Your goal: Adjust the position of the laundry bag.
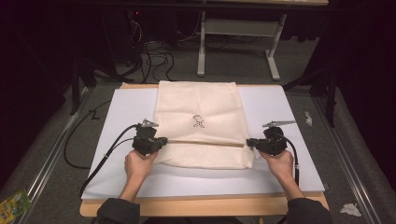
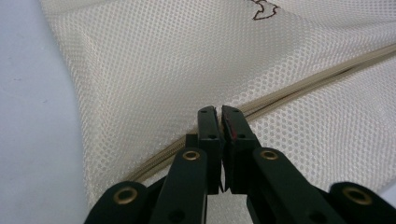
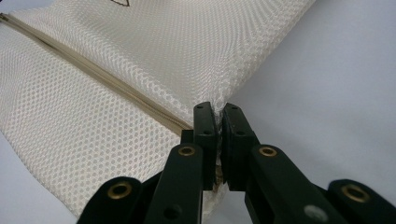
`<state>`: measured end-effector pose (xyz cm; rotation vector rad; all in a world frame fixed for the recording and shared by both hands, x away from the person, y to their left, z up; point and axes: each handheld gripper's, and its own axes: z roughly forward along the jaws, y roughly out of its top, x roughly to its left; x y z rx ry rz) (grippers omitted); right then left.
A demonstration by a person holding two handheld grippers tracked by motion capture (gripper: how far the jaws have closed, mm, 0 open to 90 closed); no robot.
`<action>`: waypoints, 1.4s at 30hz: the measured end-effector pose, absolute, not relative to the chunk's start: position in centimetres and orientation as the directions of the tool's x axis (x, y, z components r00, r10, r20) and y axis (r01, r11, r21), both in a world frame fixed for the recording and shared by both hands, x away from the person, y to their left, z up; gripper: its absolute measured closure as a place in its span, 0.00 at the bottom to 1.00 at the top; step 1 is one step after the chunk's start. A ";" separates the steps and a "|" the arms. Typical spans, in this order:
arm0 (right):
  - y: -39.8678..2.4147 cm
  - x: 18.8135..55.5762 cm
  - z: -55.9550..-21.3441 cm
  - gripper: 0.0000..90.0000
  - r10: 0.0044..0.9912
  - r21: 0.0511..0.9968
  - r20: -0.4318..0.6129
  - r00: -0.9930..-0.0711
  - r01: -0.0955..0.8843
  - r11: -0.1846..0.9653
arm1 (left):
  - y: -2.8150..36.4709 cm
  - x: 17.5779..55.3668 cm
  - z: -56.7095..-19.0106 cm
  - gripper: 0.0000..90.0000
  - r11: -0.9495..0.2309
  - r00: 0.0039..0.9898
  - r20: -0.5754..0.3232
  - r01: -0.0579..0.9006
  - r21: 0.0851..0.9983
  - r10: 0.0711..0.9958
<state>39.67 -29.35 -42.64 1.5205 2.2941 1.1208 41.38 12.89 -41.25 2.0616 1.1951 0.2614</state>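
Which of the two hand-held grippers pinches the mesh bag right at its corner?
The right hand-held gripper: its jaws clamp the mesh bag at the edge corner. The left hand-held gripper grips beside the zipper, inside the edge.

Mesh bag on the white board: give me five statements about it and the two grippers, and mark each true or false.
1. The mesh bag is cream-coloured with a small dark figure on its upper panel. True.
2. The left gripper hangs open above the bag. False: its jaws are shut, pinching the mesh at the bag's left edge.
3. The right gripper is shut on the bag's right edge, beside the zipper. True.
4. The bag lies on bare wood. False: it lies on a white board.
5. Both grippers hold the same side of the bag. False: they hold opposite ends of the zipper line.
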 end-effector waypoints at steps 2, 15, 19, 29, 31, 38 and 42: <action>-29.4 39.7 -42.7 0.97 0.848 0.665 0.252 -0.466 0.720 0.198 | 12.9 41.4 -41.3 0.97 -0.305 0.548 -0.173 0.670 0.677 0.818; -29.7 39.6 -42.5 0.97 0.850 0.672 0.258 -0.459 0.717 0.183 | 14.3 41.3 -41.0 0.97 -0.300 0.518 -0.134 0.666 0.684 0.845; -30.1 39.6 -42.5 0.97 0.853 0.675 0.265 -0.450 0.718 0.169 | 14.9 41.3 -40.9 0.97 -0.284 0.506 -0.143 0.670 0.686 0.850; -30.4 39.8 -42.3 0.97 0.857 0.680 0.266 -0.441 0.716 0.157 | 15.6 41.4 -40.7 0.97 -0.278 0.494 -0.132 0.668 0.691 0.859; -30.6 39.7 -42.3 0.97 0.858 0.679 0.268 -0.438 0.718 0.155 | 15.9 41.4 -40.7 0.97 -0.270 0.489 -0.137 0.670 0.692 0.861; -30.7 39.9 -42.1 0.97 0.862 0.684 0.264 -0.433 0.714 0.149 | 16.1 41.4 -40.6 0.97 -0.270 0.483 -0.127 0.667 0.694 0.867; -30.8 40.0 -42.0 0.97 0.864 0.687 0.267 -0.428 0.713 0.141 | 16.5 41.4 -40.6 0.97 -0.261 0.477 -0.133 0.669 0.696 0.869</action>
